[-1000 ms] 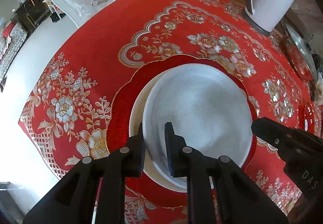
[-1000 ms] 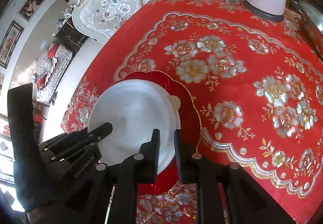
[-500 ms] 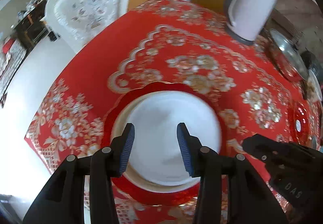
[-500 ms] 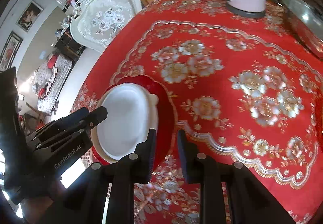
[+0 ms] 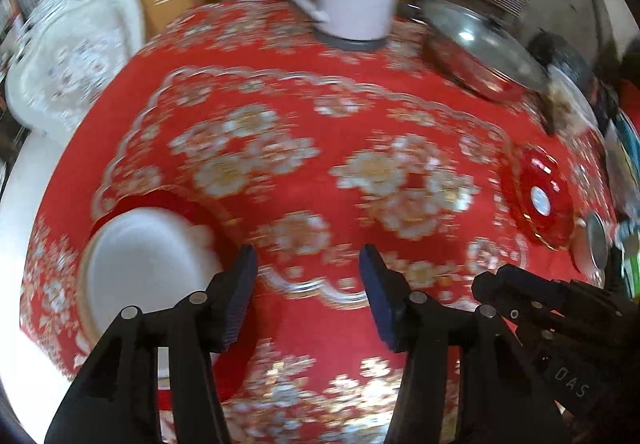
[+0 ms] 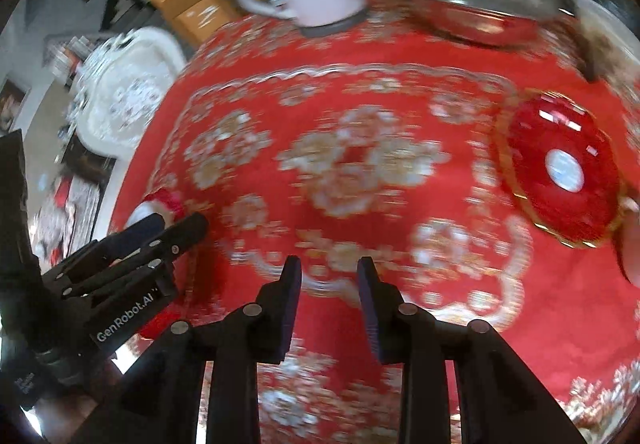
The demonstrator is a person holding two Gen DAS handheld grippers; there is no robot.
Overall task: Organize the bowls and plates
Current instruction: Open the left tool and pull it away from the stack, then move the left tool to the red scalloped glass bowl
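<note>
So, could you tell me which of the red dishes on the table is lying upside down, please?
The small red dish at the right side of the table, its pale round foot facing up. The other red plate, at the left, sits right way up beneath the white plate.

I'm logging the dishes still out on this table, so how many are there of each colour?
White: 1, the white plate
Red: 2, the red plate under the white one and the small red dish that sits apart on the right
Total: 3, with the kettle, the steel lid and the blurred things at the table's far right edge left out.
</note>
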